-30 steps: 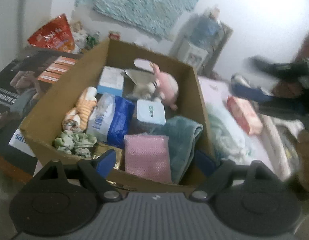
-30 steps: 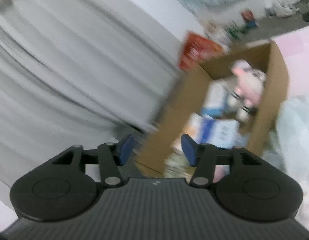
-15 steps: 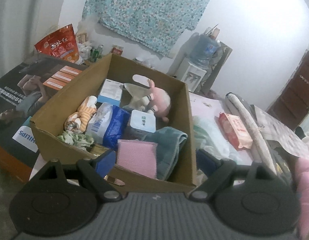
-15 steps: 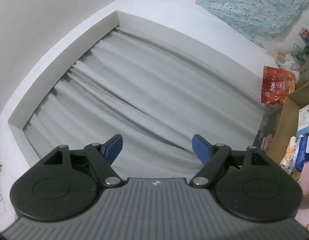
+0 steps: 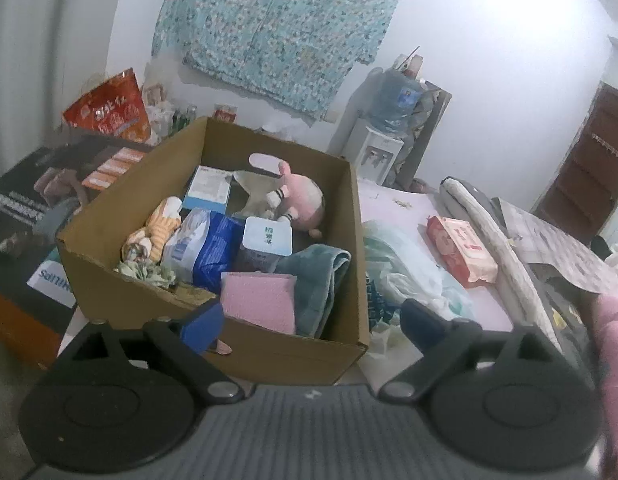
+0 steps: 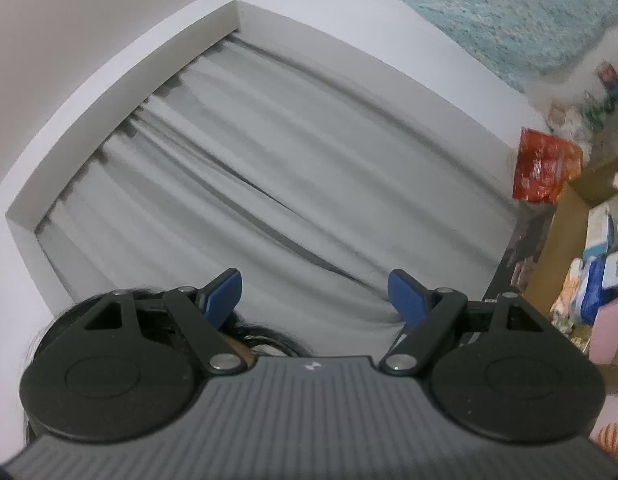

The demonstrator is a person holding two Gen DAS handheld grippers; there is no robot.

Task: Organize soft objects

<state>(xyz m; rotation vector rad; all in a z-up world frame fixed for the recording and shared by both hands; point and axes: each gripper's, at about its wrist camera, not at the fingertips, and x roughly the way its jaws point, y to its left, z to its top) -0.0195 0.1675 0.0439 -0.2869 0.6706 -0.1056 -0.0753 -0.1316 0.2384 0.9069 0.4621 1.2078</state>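
My left tongs (image 5: 309, 316) gape wide, jaws just opened further, nothing between the pads, aimed over the box (image 5: 213, 332) near wall. Right tongs (image 6: 315, 294) also apart and empty, just been widening, pointed at the curtain (image 6: 269, 184), away from the work. Box is packed: pink pad (image 5: 259, 298), teal towel (image 5: 317, 276), plush (image 5: 303, 200). Red pack (image 5: 461, 250) lies loose on the bed (image 5: 389, 196). Risks: left tongs clip the box rim and shove it; right tongs swing back blind and knock the box.
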